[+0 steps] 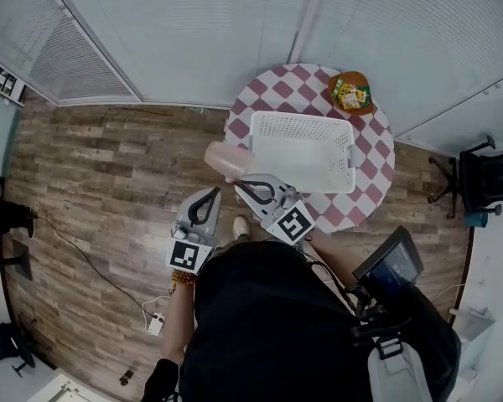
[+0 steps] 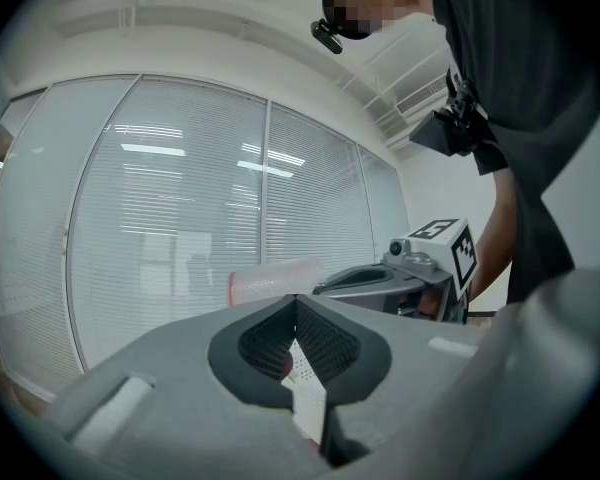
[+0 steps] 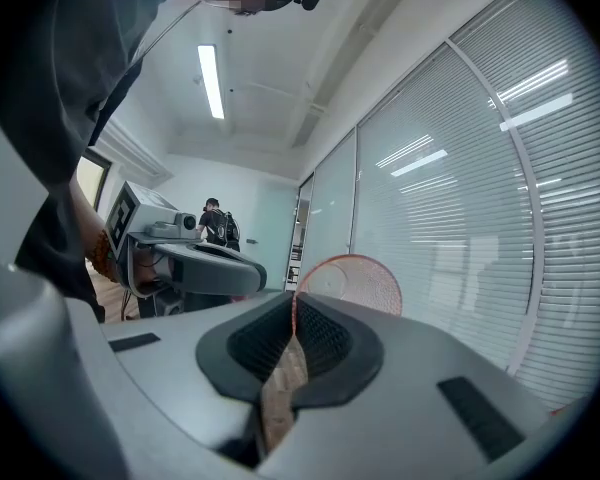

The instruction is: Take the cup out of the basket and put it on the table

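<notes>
A pink translucent cup (image 1: 221,158) hangs on its side just left of the white basket (image 1: 303,151), about over the left edge of the round checkered table (image 1: 375,193). My right gripper (image 1: 238,182) is shut on the cup's thin rim (image 3: 348,276), which stands up between the pads in the right gripper view. My left gripper (image 1: 213,194) sits lower left of it, off the table, jaws shut with nothing in them. The left gripper view shows the cup (image 2: 275,280) and the right gripper (image 2: 380,282) beyond my left gripper (image 2: 296,299). The basket looks empty.
An orange dish with snack packets (image 1: 350,91) stands at the table's far side. A black office chair (image 1: 487,179) is at the right. Cables and a power strip (image 1: 155,323) lie on the wooden floor at the lower left. Blind-covered glass walls close the corner behind the table.
</notes>
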